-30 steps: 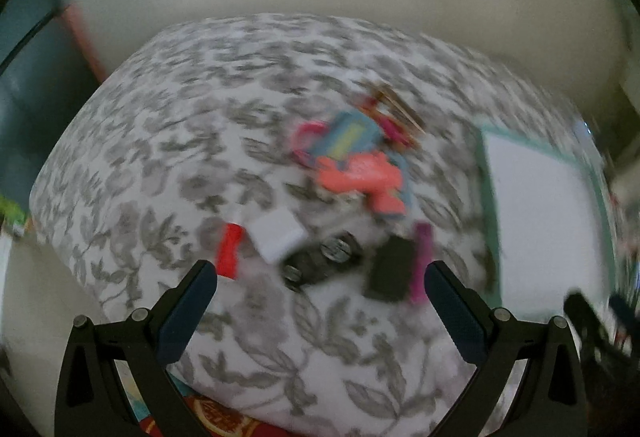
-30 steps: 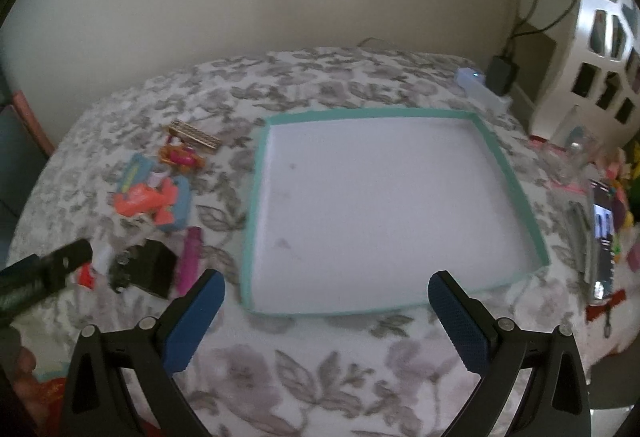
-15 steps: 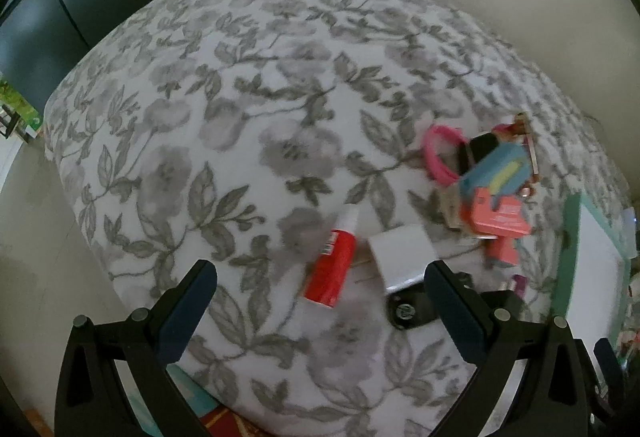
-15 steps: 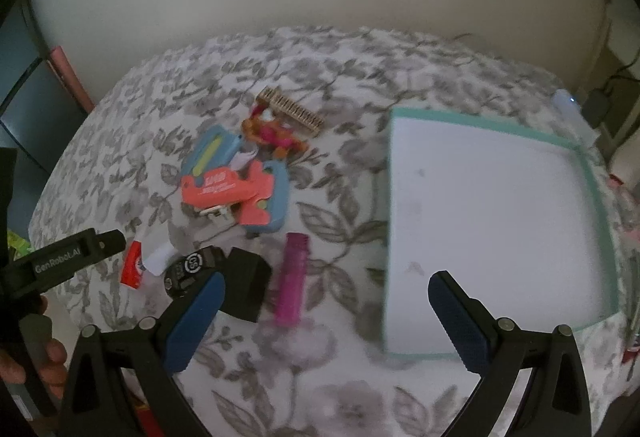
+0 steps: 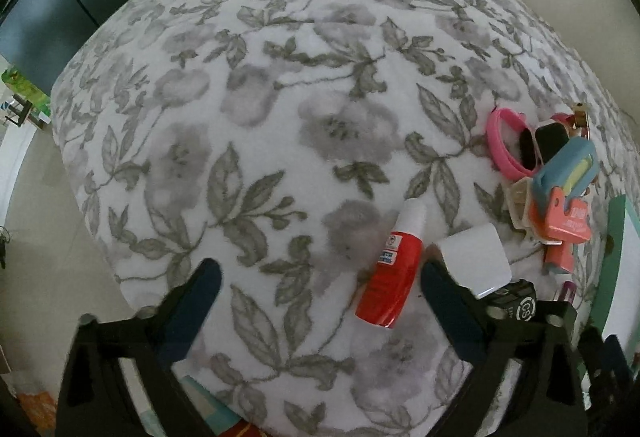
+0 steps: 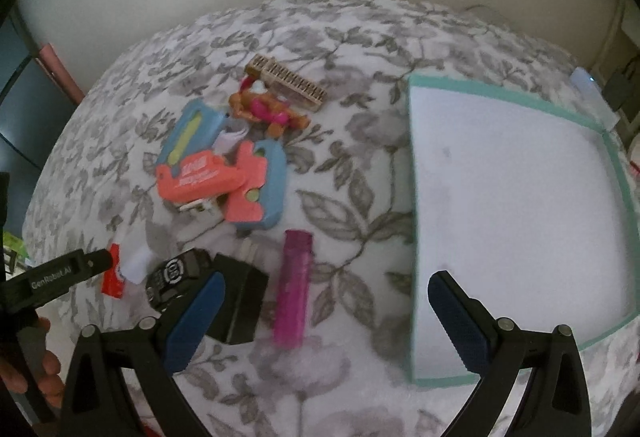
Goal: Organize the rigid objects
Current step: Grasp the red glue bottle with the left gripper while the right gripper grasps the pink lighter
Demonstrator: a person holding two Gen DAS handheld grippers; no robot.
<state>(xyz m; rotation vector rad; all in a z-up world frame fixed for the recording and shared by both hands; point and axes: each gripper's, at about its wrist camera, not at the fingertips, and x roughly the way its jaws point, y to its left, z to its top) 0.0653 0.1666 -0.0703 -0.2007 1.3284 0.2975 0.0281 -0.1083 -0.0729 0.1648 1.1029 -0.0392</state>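
Since a second ago we have swung our left gripper [image 5: 320, 301] away from the middle of the clutter and down toward its near end, so the red bottle [image 5: 394, 265] now lies between its fingers, close to the right one; our right gripper [image 6: 322, 311] has slid from over the teal tray [image 6: 416, 197] to hang above the purple tube [image 6: 294, 289] and the black block [image 6: 244, 301], and the tray has shifted to its right side.

The left jaws are closing, wide apart as yet, touching nothing; the right jaws stand released and empty.

We judge the bottle to be the pick in hand; the risk is the white block [image 5: 474, 261] sitting just beside the right finger, which could be caught or nudged as the jaws narrow; the bottle's smooth round body may also roll on the soft floral blanket [image 5: 280, 97], or the pads could pinch the fabric.

Much stays unclear: the right view is blurred; the round black piece [image 5: 520, 301] is half hidden behind the left finger; the pile of coral and blue plastic pieces [image 6: 224, 165] overlaps too much to sort out; the tray is cut off in the left view.
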